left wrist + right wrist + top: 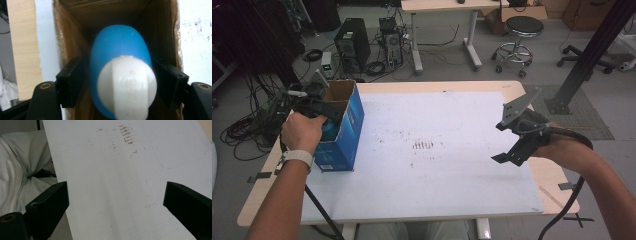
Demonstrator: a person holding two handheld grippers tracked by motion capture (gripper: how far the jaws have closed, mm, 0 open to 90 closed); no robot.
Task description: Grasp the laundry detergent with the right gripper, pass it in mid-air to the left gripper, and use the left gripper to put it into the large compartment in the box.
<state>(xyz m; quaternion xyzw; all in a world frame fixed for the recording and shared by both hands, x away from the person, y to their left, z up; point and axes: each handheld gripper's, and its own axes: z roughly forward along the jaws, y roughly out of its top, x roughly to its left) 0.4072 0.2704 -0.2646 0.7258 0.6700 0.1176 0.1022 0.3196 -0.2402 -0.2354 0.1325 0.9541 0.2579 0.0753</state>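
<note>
The left gripper [117, 82] reaches down into the open top of a blue cardboard box [343, 131] with a brown inside, its two black jaws standing on either side of a rounded blue plastic bottle with a white cap [120, 65]. Seen from the left gripper view, the bottle fills the gap between the jaws, cap end nearest the camera and blue body pointing down into the box; whether the pads press on it or stand just beside it cannot be told, so the grip itself stays uncertain. In the high view the person's left hand [303, 131], a white band at the wrist, holds this gripper over the box, which stands upright near the left edge of the white sheet [437, 165] covering the pale wooden table [262, 200].

The right gripper [116, 207] hangs above the right part of that sheet, well apart from the box, its jaws spread wide with nothing between them. The right gripper view looks past them onto the bare white sheet and a small patch of brown marks [126, 135], which in the high view lies near the sheet's middle. The right hand [562, 147] comes in from the lower right, a black cable trailing from the gripper.
</note>
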